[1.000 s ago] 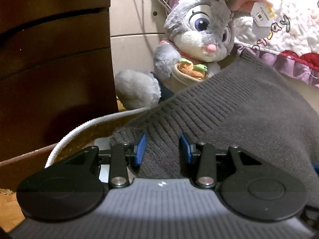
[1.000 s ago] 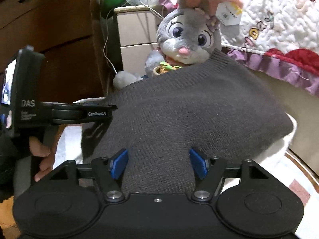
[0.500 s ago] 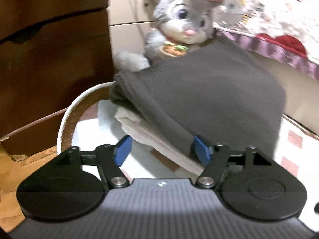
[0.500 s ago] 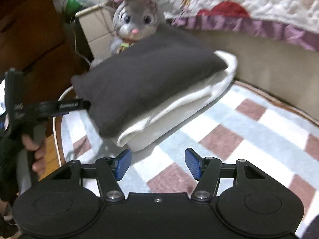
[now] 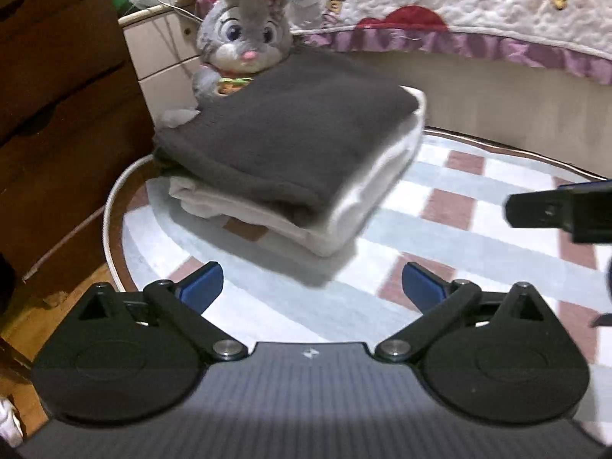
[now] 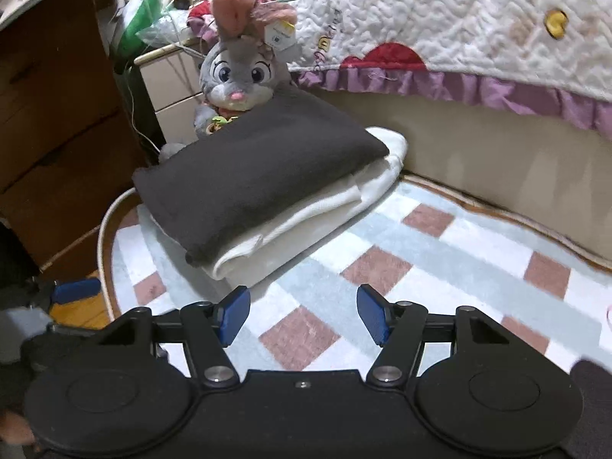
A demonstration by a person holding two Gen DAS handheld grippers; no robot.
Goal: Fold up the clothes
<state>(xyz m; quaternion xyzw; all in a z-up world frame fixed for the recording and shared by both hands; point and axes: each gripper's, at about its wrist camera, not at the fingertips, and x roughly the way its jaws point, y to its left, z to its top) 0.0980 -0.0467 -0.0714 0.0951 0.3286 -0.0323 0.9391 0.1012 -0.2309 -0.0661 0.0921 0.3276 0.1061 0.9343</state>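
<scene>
L gripper (image 5: 310,285) jaws opening wide, R gripper (image 6: 302,315) part-open (both empty).

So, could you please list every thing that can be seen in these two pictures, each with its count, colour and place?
dark grey knit garment: one, folded, on top of the white garment
white garment: one, folded, on the rug under the grey one
rug: one, pale blue, white and pink checks, on the floor
plush rabbit: one, grey, behind the stack
quilt: one, white with purple frill, on the bed at right
drawer unit: one, cream, behind the rabbit
wooden furniture: dark brown, at left
left gripper: black, blue pads, jaws opening, nothing between them
right gripper: black, blue pads, open, empty
</scene>
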